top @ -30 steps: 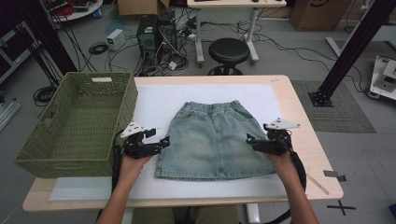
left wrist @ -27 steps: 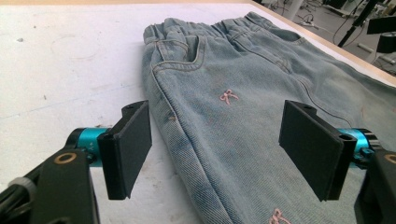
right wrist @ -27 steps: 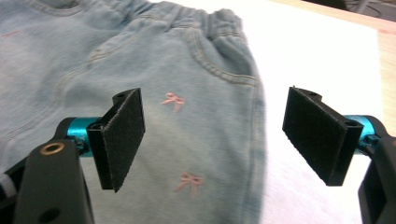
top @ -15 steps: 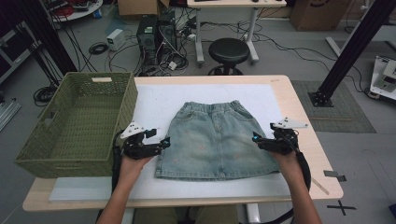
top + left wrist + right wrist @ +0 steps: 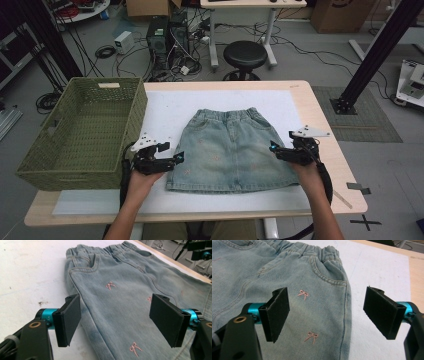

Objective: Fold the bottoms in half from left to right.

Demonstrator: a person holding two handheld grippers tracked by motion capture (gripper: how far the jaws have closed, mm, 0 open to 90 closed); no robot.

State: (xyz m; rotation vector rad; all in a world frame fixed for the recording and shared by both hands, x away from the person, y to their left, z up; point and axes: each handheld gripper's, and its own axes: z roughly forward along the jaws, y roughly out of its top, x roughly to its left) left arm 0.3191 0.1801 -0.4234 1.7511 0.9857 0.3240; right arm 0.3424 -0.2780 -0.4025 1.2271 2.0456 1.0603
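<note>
Faded, soft denim on the skirt [image 5: 232, 147], pink bows stitched in. The green basket [image 5: 80, 132] looks woven; matt white sheet [image 5: 170, 107] over the smooth wooden table [image 5: 320, 112].

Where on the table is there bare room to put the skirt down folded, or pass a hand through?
Bare white mat lies between the green basket and the denim skirt, and in a strip beyond the waistband. A narrower strip runs along the near edge under the hem. It is tight at both side seams, where the left gripper and right gripper sit, fingers open.
</note>
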